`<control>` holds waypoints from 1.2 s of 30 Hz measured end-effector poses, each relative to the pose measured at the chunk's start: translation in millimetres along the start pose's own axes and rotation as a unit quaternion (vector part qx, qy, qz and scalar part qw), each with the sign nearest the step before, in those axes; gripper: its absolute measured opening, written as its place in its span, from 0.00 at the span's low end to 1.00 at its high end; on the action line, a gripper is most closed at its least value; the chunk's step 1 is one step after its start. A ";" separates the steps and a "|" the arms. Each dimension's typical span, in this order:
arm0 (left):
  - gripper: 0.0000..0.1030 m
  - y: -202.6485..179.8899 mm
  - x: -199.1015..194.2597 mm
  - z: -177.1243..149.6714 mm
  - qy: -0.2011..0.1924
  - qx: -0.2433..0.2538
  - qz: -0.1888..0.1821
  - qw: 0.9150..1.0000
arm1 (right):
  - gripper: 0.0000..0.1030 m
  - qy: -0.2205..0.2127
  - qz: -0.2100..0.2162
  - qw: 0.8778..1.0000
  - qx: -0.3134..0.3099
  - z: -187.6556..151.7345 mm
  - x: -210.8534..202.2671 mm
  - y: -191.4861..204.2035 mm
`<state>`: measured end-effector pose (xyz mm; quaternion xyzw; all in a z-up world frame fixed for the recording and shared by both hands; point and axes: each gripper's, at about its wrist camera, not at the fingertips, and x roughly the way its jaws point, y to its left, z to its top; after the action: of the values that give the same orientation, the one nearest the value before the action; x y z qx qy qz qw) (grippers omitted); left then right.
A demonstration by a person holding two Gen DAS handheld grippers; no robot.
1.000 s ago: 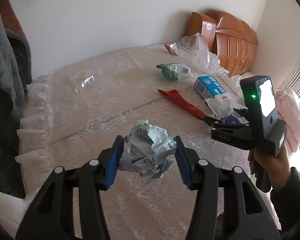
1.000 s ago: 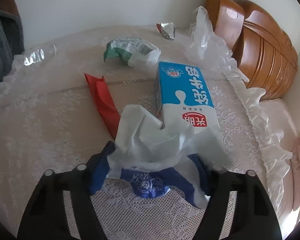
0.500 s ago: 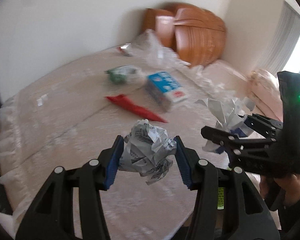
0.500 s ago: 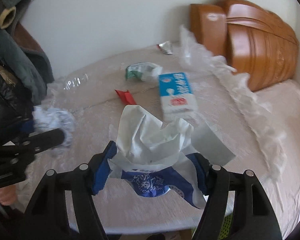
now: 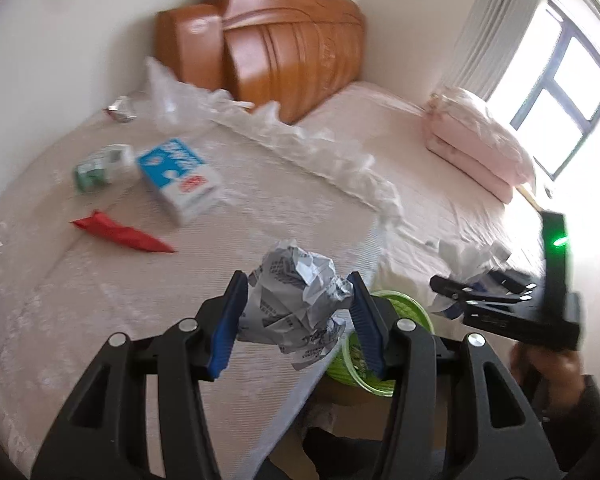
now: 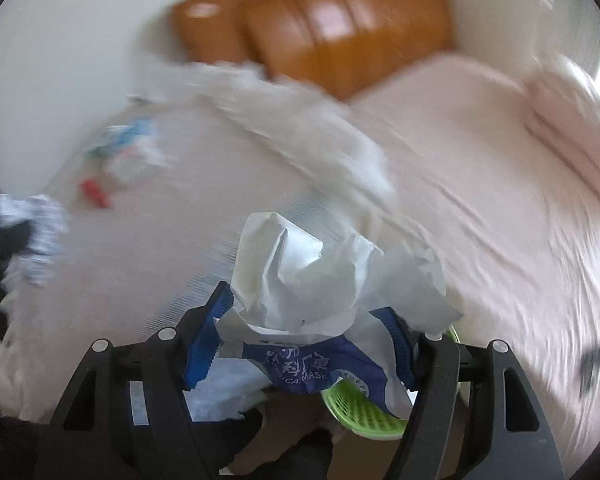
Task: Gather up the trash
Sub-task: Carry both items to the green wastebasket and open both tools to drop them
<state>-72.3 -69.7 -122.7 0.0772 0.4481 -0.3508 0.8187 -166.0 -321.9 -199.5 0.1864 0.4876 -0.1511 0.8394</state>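
Our left tongs [image 5: 296, 308] pinch crumpled paper [image 5: 294, 304]; right tongs [image 6: 300, 336] pinch a mask wrapper [image 6: 320, 308]. We should centre both over the green basket [image 5: 396, 312], lower frame, before releasing.

It was a home bedroom. A bed [image 5: 400, 128] with a wooden headboard [image 5: 284, 36] filled the upper centre. Folded pink bedding [image 5: 476, 144] lay at right, beside a curtained window [image 5: 560, 92].
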 end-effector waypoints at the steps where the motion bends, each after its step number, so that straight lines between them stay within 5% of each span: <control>1: 0.48 -8.0 3.7 0.7 0.005 0.007 -0.003 1.000 | 0.68 0.016 -0.013 0.999 0.024 -10.0 14.2 -20.5; 7: 0.48 -45.9 14.3 1.8 0.017 0.044 -0.007 0.999 | 0.71 0.102 -0.049 0.990 0.083 -48.5 92.3 -80.7; 10: 0.48 -63.3 22.0 0.3 0.033 0.054 -0.009 0.998 | 0.91 0.143 -0.047 0.985 0.085 -67.7 131.4 -95.4; 14: 0.48 -85.0 34.0 -2.6 0.049 0.063 -0.010 0.997 | 0.91 0.185 -0.046 0.979 0.072 -85.6 155.0 -106.0; 24: 0.48 -158.4 87.3 -6.7 0.087 0.105 -0.036 0.990 | 0.98 0.080 -0.032 0.986 0.144 -57.6 50.7 -172.2; 30: 0.49 -210.0 144.8 -23.7 0.133 0.148 -0.060 0.978 | 0.98 0.010 -0.065 0.986 0.156 -45.2 -18.5 -206.3; 36: 0.57 -250.4 198.0 -55.1 0.186 0.196 -0.085 0.959 | 0.98 -0.010 -0.082 0.985 0.151 -43.6 -49.6 -217.0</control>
<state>-201.2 -331.2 -264.0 0.2619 0.5200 -0.4793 0.6566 -317.4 -490.3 -211.9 0.2690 0.4648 -0.2932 0.7910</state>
